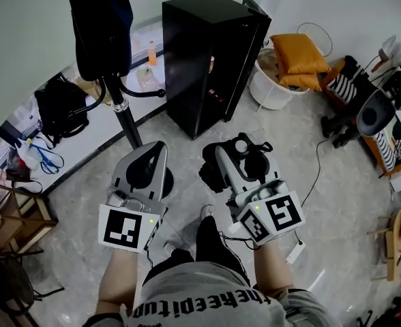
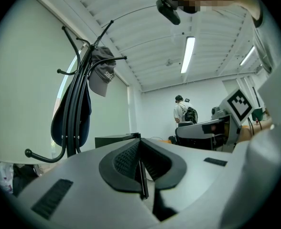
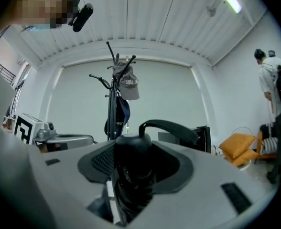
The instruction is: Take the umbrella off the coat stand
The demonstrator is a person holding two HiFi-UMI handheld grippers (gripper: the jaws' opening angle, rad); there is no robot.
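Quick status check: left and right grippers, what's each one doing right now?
Left gripper: closed, nothing between the jaws.
Right gripper: closed on the black folded umbrella.

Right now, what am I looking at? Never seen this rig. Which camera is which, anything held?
No robot: a person holds a two-jaw gripper in each hand. The top-down picture comes from a head camera; the other two come from cameras riding on each gripper, looking along its jaws. The left gripper is shut and empty. The right gripper is closed on a black folded umbrella, already off the coat stand, which carries a cap. On the floor: a black cabinet and a white basket of orange cushions.
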